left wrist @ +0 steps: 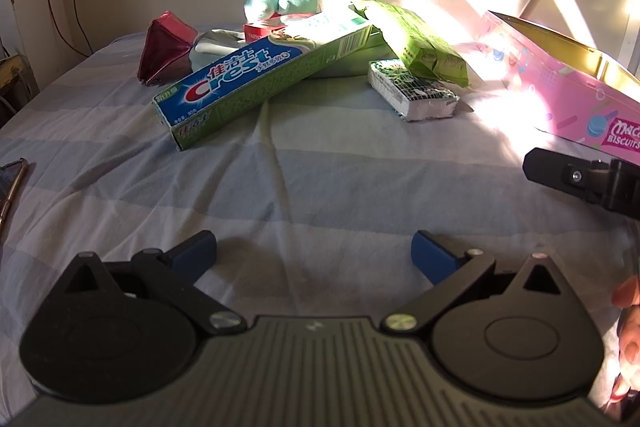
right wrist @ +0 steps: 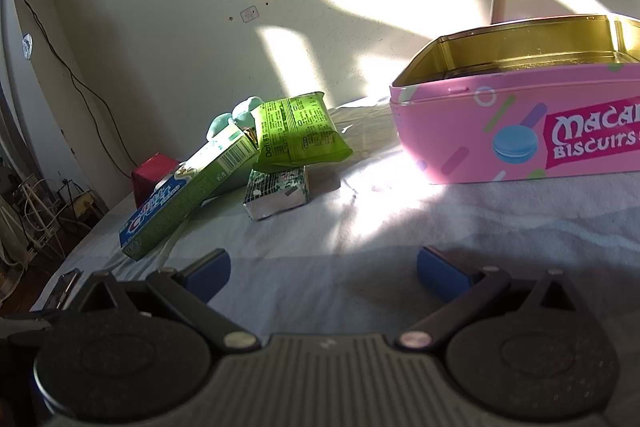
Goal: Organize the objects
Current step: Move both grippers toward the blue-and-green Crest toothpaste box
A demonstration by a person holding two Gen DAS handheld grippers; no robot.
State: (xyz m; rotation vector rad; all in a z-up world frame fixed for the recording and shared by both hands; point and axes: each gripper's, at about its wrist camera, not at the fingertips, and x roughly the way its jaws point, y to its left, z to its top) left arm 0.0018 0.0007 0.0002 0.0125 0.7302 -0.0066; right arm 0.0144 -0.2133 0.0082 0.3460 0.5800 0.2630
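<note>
Two tools, the left tool [left wrist: 314, 253] and right tool [right wrist: 323, 269], were held wide open and empty. Left of the open pink tin [right wrist: 520, 131], the toothpaste box [left wrist: 256, 83] and snack packs [left wrist: 420, 43] were piled on the bed [left wrist: 320, 179], likely waiting to be packed.

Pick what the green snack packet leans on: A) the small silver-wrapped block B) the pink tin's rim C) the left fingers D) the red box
A: the green snack packet sits tilted with its lower edge on the small silver-wrapped block, apart from the pink tin.
</note>
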